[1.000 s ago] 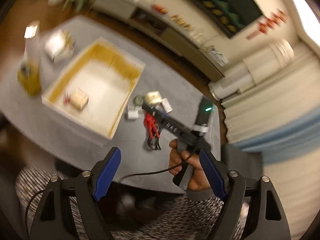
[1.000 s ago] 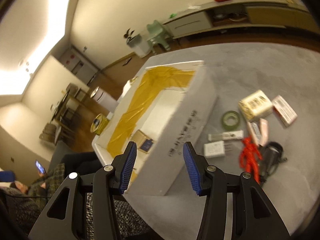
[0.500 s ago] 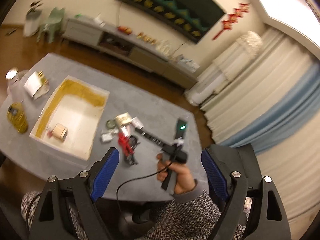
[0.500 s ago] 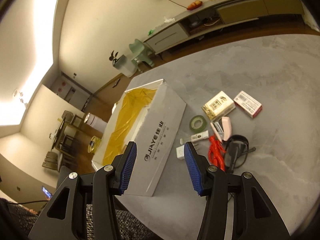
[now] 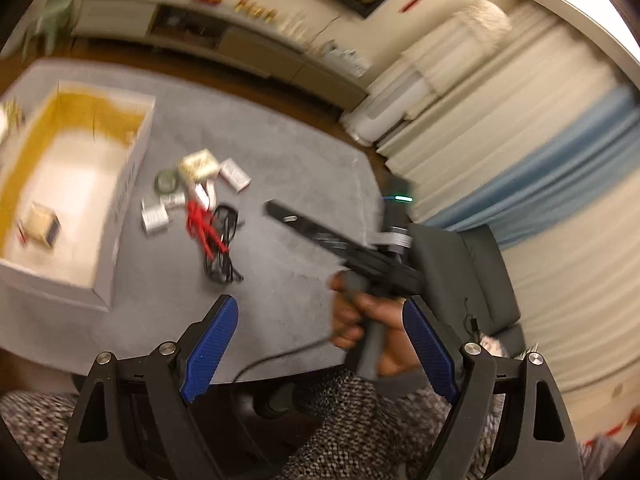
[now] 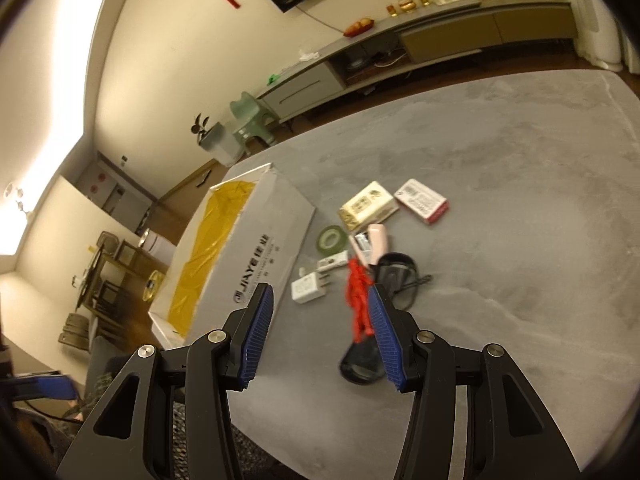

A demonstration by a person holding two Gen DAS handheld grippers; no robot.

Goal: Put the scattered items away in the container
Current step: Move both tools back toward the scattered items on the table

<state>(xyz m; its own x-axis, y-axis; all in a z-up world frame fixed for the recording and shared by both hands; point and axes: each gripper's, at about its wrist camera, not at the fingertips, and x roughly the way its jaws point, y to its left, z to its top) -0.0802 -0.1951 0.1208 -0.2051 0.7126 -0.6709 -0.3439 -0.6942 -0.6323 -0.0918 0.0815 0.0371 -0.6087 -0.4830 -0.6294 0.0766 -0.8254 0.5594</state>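
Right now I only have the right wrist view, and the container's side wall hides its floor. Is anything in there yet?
Observer: Yes. The left wrist view looks down into the container and shows one small tan box lying on its white floor, toward the near end.
Operator: And the left tool, is it carrying anything?
Observer: No. The left tool is open and empty, held above the near edge of the table.
Operator: Is it close to the pile?
Observer: Not really. The pile's black cable lies ahead and to the left of its tips, with bare table between.
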